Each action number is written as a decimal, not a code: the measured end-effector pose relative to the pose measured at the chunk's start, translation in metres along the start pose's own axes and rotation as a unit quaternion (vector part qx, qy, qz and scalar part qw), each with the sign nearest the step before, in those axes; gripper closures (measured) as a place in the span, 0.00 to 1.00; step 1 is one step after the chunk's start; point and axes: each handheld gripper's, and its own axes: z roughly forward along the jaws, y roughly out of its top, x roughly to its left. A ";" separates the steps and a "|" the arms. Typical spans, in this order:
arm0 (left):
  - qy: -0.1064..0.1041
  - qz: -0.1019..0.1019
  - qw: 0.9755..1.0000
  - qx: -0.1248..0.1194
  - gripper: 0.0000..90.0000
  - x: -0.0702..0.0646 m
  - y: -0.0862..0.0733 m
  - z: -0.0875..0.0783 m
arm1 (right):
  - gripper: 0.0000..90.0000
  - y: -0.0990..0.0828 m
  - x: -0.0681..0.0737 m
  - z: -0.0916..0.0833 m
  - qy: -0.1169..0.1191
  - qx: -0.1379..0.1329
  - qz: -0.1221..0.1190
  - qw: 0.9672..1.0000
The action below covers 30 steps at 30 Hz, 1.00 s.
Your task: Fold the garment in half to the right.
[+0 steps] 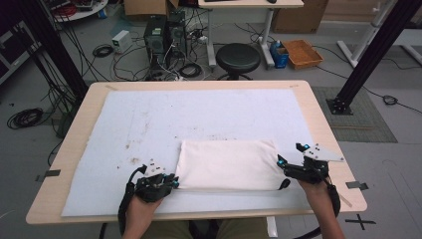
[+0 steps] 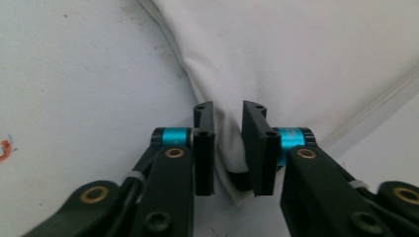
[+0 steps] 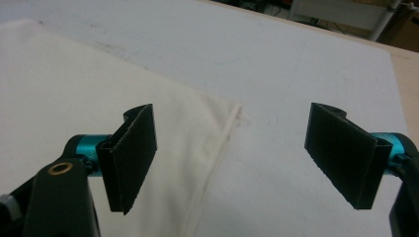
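The folded white cloth (image 1: pixel 226 165) lies on the white mat (image 1: pixel 149 124), near the mat's front edge and right of its centre. All positions below are given relative to this cloth.

Left gripper (image 1: pixel 171 183): at the cloth's front-left corner. In the left gripper view, its jaws stand close together with a fold of the cloth's edge (image 2: pixel 228 148) between them; the pads pinch that fold.

Right gripper (image 1: pixel 281 164): at the cloth's right edge. In the right gripper view, its jaws are spread wide, one above the cloth (image 3: pixel 99 98) near its hemmed corner, the other above bare mat (image 3: pixel 296 64) beside it. Neither pad touches the cloth.

Open room: bare mat extends behind and to the left of the cloth. Only a narrow strip of mat remains in front of it, then the table's wooden edge (image 1: pixel 199 215).
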 end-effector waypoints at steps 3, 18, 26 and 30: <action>-0.006 -0.013 1.000 -0.005 0.90 0.002 -0.002 0.000 | 0.22 0.015 0.008 0.006 0.021 -0.012 0.010 1.000; -0.020 -0.036 0.999 -0.019 0.90 0.006 -0.005 0.001 | 0.22 0.104 0.108 0.129 0.140 0.064 -0.060 0.986; -0.018 -0.031 0.999 -0.023 0.88 0.004 -0.007 0.001 | 0.27 0.116 0.165 0.195 0.162 0.169 -0.089 0.968; -0.018 -0.030 0.999 -0.024 0.87 0.004 -0.007 0.001 | 0.34 0.119 0.181 0.211 0.162 0.189 -0.091 0.964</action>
